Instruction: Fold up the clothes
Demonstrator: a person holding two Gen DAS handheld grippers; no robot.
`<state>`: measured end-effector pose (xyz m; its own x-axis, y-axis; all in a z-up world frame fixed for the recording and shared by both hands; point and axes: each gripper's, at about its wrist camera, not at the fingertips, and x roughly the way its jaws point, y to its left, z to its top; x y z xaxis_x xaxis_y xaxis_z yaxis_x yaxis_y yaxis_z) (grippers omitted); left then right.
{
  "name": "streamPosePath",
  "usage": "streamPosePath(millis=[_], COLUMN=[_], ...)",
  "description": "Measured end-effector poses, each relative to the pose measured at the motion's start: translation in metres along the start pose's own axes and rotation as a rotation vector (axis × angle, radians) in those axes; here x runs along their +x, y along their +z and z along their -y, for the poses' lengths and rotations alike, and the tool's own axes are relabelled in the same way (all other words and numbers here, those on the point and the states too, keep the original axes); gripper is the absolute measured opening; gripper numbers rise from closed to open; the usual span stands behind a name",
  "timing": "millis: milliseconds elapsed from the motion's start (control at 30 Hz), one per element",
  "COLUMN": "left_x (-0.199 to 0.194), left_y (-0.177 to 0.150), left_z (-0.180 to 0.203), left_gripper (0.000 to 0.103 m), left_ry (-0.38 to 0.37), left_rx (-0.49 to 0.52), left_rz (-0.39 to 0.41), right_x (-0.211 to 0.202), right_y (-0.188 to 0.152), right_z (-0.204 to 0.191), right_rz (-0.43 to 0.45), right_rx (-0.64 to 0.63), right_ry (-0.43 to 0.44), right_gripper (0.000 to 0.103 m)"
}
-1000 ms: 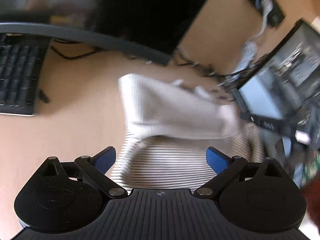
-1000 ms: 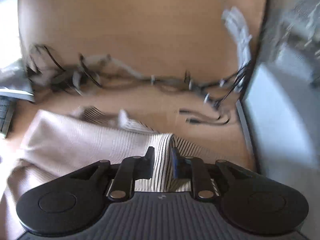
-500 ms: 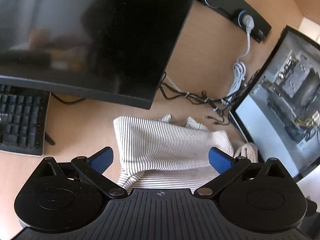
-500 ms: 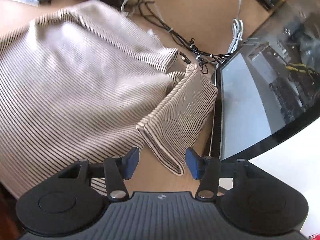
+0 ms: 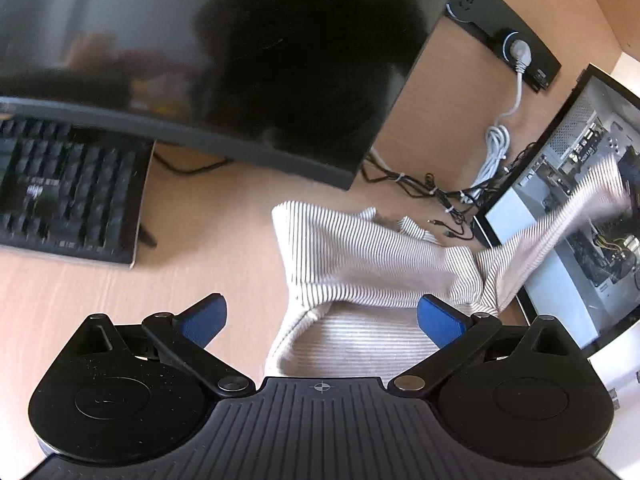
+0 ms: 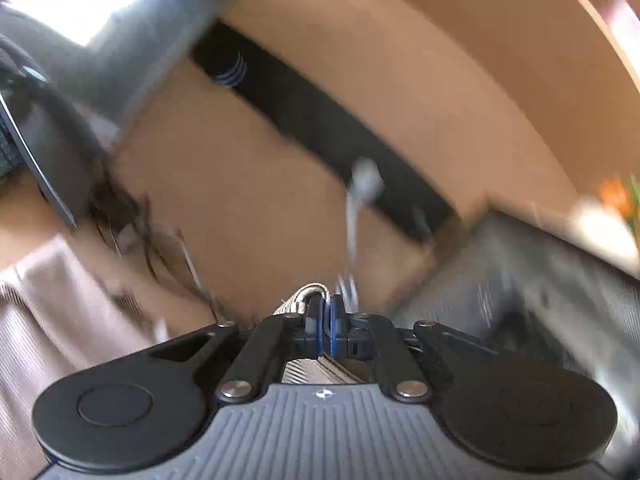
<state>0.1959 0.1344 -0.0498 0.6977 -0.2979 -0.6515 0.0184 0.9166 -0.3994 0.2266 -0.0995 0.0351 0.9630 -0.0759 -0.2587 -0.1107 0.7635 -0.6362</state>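
Note:
A cream garment with thin dark stripes lies half folded on the wooden desk. One sleeve stretches up and to the right, off the desk. In the left wrist view my left gripper hovers open just in front of the garment's near edge, nothing between its blue pads. My right gripper is shut on the sleeve's cuff, lifted and pointing at the back wall; the rest of the garment hangs low at the left. That view is blurred by motion.
A black curved monitor stands over the desk, with a black keyboard at left. A glass-sided computer case stands right of the garment. Tangled cables and a black wall socket strip lie behind it.
My right gripper closed on the sleeve cuff, rose and tilted up, pulling the sleeve up to the right. The left gripper shifted slightly and stayed open.

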Motion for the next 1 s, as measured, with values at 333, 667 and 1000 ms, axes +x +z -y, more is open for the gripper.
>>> streamPosePath(millis=[333,667,1000], left_x=[0.018,0.071,0.117], left_y=[-0.017,0.001,0.011], left_z=[0.009,0.037,0.072], left_gripper=[0.103,0.07,0.015], left_ry=[-0.072,-0.085,0.051], left_rx=[0.089,0.071,0.156], left_rz=[-0.089,-0.056,-0.065], right_x=[0.004,0.007,0.01], right_y=[0.059,-0.038,-0.135], right_z=[-0.067,-0.02,-0.057], right_rz=[0.211,-0.059,-0.342], right_rx=[-0.084,0.441,0.682], right_ry=[0.373,0.416,0.453], right_gripper=[0.019,0.058,0.06])
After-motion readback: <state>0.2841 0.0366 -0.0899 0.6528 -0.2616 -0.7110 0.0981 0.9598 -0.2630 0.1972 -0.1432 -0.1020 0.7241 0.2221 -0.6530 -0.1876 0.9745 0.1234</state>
